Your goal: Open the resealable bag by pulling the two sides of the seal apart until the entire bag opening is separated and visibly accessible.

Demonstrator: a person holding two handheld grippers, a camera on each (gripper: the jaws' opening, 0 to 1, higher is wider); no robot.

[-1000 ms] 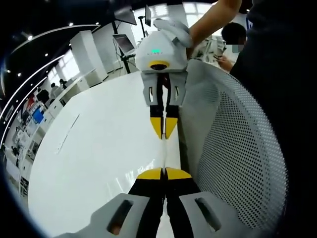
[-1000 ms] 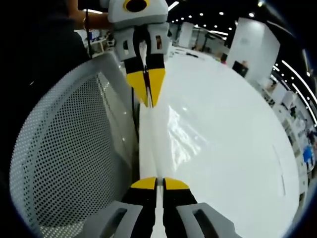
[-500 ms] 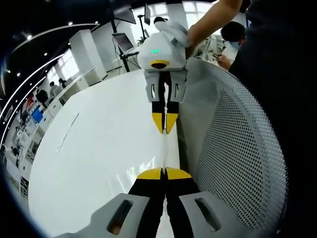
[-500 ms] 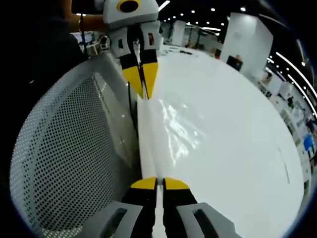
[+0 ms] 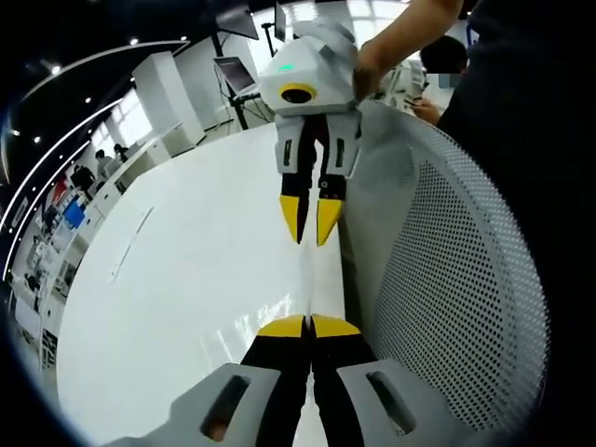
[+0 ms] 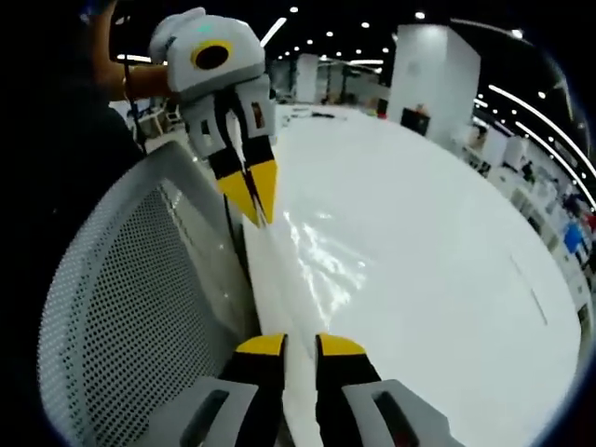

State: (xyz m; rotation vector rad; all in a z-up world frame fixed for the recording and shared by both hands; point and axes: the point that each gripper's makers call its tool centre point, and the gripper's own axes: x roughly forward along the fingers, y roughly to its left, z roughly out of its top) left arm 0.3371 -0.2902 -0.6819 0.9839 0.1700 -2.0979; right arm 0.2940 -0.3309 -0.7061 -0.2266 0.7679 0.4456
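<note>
The clear resealable bag [image 6: 321, 263] hangs stretched over the white table, its top edge a thin pale strip [image 5: 308, 279] running between the two grippers. My left gripper [image 5: 307, 322] is shut on one end of that strip; in the right gripper view it comes in from the top [image 6: 257, 216], yellow tips together on the bag. My right gripper [image 6: 300, 343] stands open, a plain gap between its yellow tips, and the strip passes through the gap. In the left gripper view the right gripper [image 5: 308, 235] points down at me with its tips parted.
A white perforated chair back [image 5: 447, 279] curves close beside the bag and both grippers, also seen on the left [image 6: 140, 307]. The glossy white table [image 6: 428, 242] spreads wide on the other side. A person's hand [image 5: 391, 47] holds the right gripper.
My right gripper's jaws have parted from the bag's edge; they were shut on it before. The left gripper stays shut. Both views have tilted a little.
</note>
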